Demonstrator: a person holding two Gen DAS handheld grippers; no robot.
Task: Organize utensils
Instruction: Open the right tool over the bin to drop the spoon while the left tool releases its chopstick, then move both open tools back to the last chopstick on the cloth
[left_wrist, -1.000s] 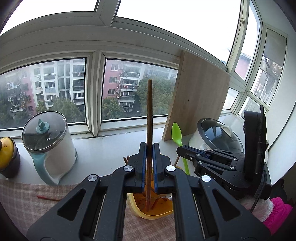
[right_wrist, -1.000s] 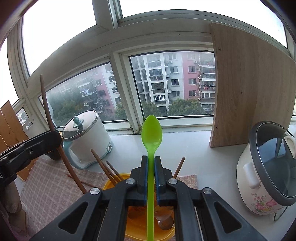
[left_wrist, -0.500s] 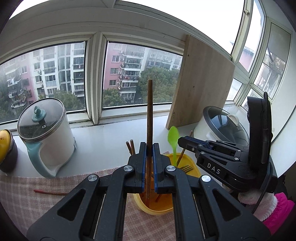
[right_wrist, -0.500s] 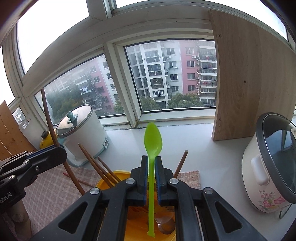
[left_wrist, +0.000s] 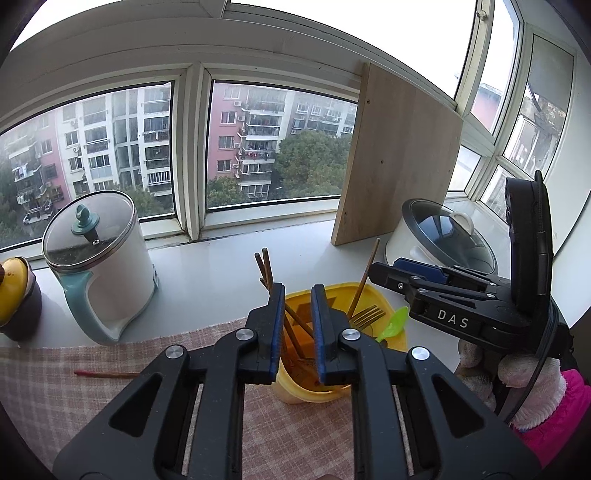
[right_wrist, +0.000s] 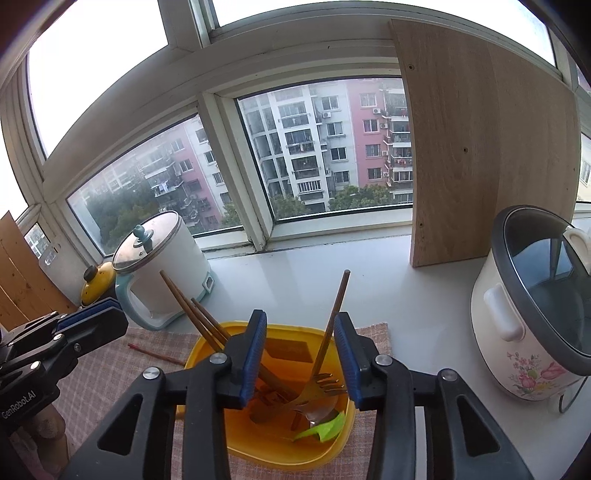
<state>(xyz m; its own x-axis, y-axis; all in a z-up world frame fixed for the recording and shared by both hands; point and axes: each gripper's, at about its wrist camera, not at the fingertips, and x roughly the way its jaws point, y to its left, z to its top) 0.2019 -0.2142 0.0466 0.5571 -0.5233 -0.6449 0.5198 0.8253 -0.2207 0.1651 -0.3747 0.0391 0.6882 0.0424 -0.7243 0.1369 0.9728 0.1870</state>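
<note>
A yellow utensil holder (left_wrist: 384, 304) (right_wrist: 207, 349) stands on a checked cloth. It holds brown chopsticks (left_wrist: 266, 266) (right_wrist: 184, 302), a metal fork (left_wrist: 367, 315) (right_wrist: 317, 387) and a green spoon (left_wrist: 395, 325) (right_wrist: 325, 430). My left gripper (left_wrist: 297, 306) is open and empty just above the holder's near rim. My right gripper (right_wrist: 300, 332) is open and empty above the holder; it also shows in the left wrist view (left_wrist: 399, 275). One red-tipped chopstick (left_wrist: 107, 374) (right_wrist: 155, 354) lies on the cloth left of the holder.
A white kettle with a teal handle (left_wrist: 99, 266) (right_wrist: 159, 269) stands left on the sill. A rice cooker (left_wrist: 439, 236) (right_wrist: 535, 321) stands right. A wooden board (left_wrist: 399, 158) (right_wrist: 487, 147) leans on the window. A yellow-lidded jar (left_wrist: 14, 295) is at far left.
Both grippers have opened. The brown chopstick has dropped from the left gripper into the holder and the green spoon from the right gripper into it. Both grippers sit lower over the holder.
</note>
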